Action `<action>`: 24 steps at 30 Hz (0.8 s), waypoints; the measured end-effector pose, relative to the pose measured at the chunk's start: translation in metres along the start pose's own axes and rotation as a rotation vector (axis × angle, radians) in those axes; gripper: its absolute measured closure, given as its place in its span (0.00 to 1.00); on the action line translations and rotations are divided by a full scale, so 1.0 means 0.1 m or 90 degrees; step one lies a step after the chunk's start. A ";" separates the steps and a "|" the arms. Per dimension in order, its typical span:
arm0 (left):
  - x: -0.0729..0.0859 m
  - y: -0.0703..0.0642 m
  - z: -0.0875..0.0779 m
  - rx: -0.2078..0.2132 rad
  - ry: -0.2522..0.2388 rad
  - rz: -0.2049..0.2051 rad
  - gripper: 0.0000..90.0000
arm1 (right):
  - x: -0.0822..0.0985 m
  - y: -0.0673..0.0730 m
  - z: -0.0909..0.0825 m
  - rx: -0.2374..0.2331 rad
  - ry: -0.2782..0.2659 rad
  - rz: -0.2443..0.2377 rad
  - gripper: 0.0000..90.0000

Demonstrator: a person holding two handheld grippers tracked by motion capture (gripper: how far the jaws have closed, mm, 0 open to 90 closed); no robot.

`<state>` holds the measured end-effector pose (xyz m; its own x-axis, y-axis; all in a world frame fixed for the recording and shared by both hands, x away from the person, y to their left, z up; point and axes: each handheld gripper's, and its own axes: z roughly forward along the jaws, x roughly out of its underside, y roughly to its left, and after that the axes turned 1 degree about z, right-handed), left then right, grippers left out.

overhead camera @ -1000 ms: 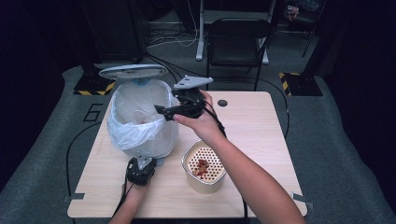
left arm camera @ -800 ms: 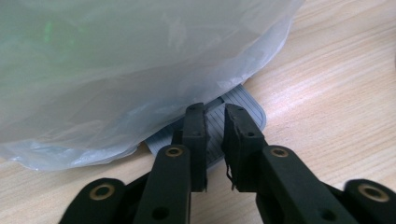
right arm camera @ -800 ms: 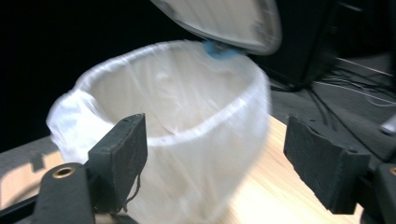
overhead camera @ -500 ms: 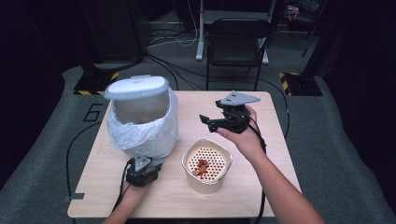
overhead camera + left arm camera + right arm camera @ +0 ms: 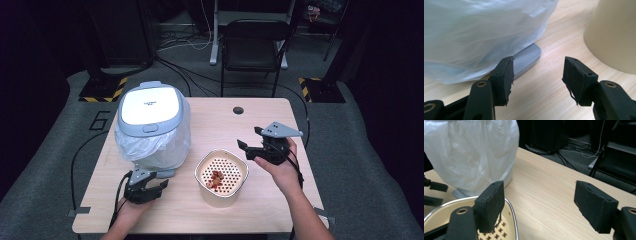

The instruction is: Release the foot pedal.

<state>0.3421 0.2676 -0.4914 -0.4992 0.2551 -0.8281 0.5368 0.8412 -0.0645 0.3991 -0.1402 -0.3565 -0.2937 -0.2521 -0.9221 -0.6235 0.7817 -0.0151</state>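
Pedal bin (image 5: 152,125) lined with a white bag stands lid down on the desk (image 5: 220,120), and all places here are given from it. Its grey foot pedal (image 5: 526,58) juts out at the base. Just in front of that pedal sits the left gripper (image 5: 145,186); its jaws have just been opening and stand released, nothing between them. Beside the bin rests a cream perforated bowl (image 5: 222,177) holding reddish scraps. Beyond the bowl, farther from the bin, the right gripper (image 5: 252,145) hangs above the desk, jaws apart and empty.
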 end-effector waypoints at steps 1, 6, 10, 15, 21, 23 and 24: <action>0.01 0.03 -0.02 -0.002 -0.001 0.001 0.46 | 0.05 -0.03 -0.02 0.002 -0.001 0.007 0.28; 0.07 0.17 -0.11 -0.017 0.004 -0.018 0.46 | 0.19 -0.13 -0.08 0.021 0.006 0.027 0.29; 0.14 0.27 -0.19 -0.041 0.016 -0.002 0.45 | 0.32 -0.20 -0.11 0.048 0.009 0.037 0.29; 0.21 0.36 -0.22 -0.054 0.019 0.005 0.43 | 0.50 -0.23 -0.12 0.063 0.023 0.052 0.29; 0.27 0.42 -0.21 -0.057 0.017 -0.006 0.41 | 0.72 -0.28 -0.14 0.087 0.037 0.069 0.29; 0.28 0.44 -0.20 -0.065 0.008 -0.009 0.41 | 0.80 -0.29 -0.14 0.095 0.043 0.069 0.29; 0.28 0.45 -0.21 -0.064 0.015 -0.008 0.40 | 0.85 -0.29 -0.13 0.103 0.047 0.069 0.29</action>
<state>0.3379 0.3227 -0.5059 -0.5222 0.2540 -0.8141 0.4593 0.8881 -0.0175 0.3827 -0.1922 -0.4290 -0.4087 -0.1974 -0.8911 -0.4626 0.8864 0.0158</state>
